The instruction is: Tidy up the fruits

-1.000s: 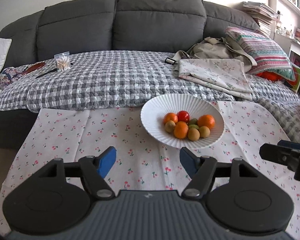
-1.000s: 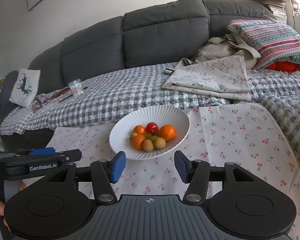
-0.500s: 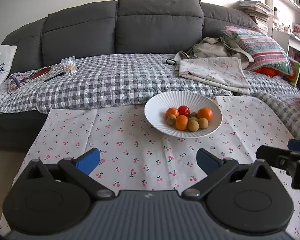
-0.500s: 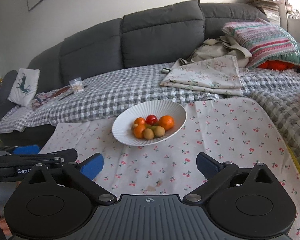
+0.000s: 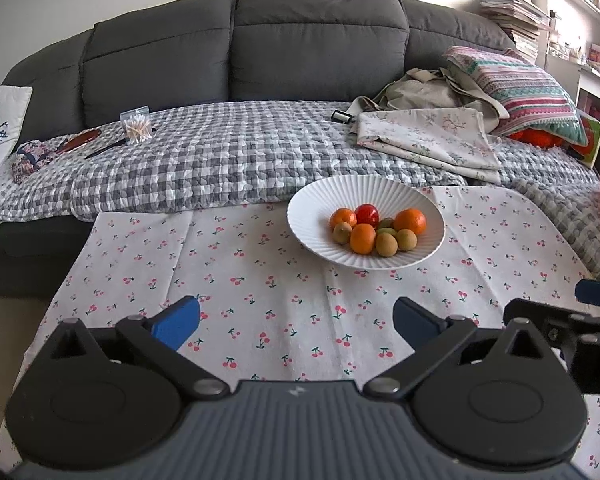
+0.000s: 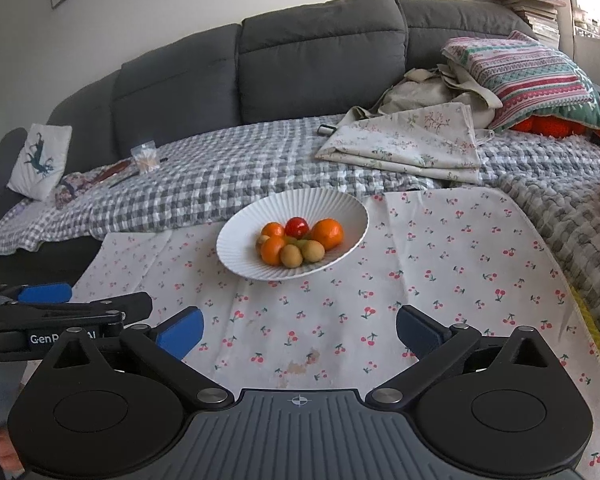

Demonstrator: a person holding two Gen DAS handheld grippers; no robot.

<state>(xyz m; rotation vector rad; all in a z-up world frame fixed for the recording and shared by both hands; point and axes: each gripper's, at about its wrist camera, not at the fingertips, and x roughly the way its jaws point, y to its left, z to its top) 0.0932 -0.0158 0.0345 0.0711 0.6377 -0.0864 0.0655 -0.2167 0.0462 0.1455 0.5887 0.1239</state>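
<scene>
Both grippers are hanging over the cherry-print tablecloth, holding nothing. Left gripper jaws released wide; right gripper likewise. White ribbed bowl is sitting at 12 o'clock, holding tangerines, kiwis, a tomato.

In the lower middle of both frames, the white cherry-print tablecloth lies bare between the grippers and the white ribbed plate, an open lane. The left gripper and right gripper both have their jaws spread wide, near each other. Behind the plate, at mid-frame, the grey checked quilt on the dark grey sofa edges the cloth.
</scene>
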